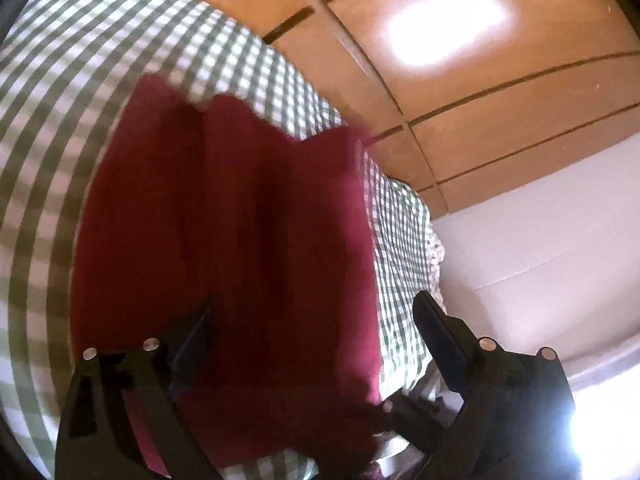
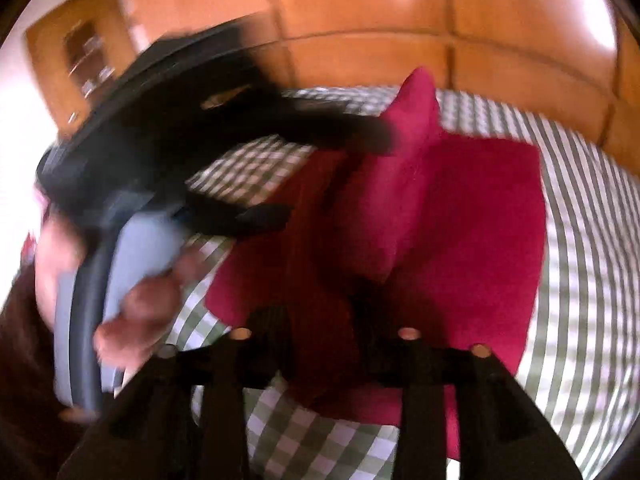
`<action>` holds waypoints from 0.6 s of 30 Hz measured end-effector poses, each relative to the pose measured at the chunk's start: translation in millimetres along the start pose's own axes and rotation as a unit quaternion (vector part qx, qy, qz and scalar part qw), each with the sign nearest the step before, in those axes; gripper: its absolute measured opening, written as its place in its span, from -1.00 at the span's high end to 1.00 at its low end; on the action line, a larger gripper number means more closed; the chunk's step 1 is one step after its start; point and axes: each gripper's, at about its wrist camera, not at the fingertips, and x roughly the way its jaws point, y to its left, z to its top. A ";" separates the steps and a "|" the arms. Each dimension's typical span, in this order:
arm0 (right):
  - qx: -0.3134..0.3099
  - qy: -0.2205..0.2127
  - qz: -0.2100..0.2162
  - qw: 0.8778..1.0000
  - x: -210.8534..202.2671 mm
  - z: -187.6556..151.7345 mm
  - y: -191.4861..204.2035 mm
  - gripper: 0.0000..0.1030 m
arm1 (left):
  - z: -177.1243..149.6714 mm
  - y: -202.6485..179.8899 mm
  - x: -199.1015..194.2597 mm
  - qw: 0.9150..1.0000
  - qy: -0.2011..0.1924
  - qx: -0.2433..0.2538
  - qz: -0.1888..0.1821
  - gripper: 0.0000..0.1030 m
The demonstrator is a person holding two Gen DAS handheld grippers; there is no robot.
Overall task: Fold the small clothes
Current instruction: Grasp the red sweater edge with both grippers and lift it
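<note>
Left wrist view: left tongs (image 1: 316,320) gaped wide over red cloth (image 1: 224,240), gripping nothing. Right tongs (image 2: 320,320) pinched cloth fold on checked sheet (image 2: 580,280).

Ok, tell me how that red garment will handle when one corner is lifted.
Probably floppy: the red garment already peaks and creases where a corner is raised. Likely light, as it drapes in soft folds. It may drag over the checked cloth rather than slide cleanly.
</note>
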 end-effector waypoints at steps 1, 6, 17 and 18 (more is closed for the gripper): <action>-0.010 -0.003 0.009 1.000 0.1 -0.9 5.2 -0.02 | 4.3 -9.4 2.8 1.000 0.006 0.014 0.010 -0.85; -0.020 -0.020 0.049 0.998 -13.0 -12.0 6.6 -0.10 | 11.6 -18.4 18.0 0.996 0.038 0.048 0.070 -0.84; 0.172 -0.044 0.034 0.984 -74.8 -64.2 -106.6 0.02 | 6.1 -13.0 16.0 0.991 0.030 0.063 0.111 0.55; 0.180 -0.046 0.034 0.982 -73.7 -64.6 -112.1 0.08 | 7.8 -16.7 10.3 0.991 0.025 0.068 0.110 0.58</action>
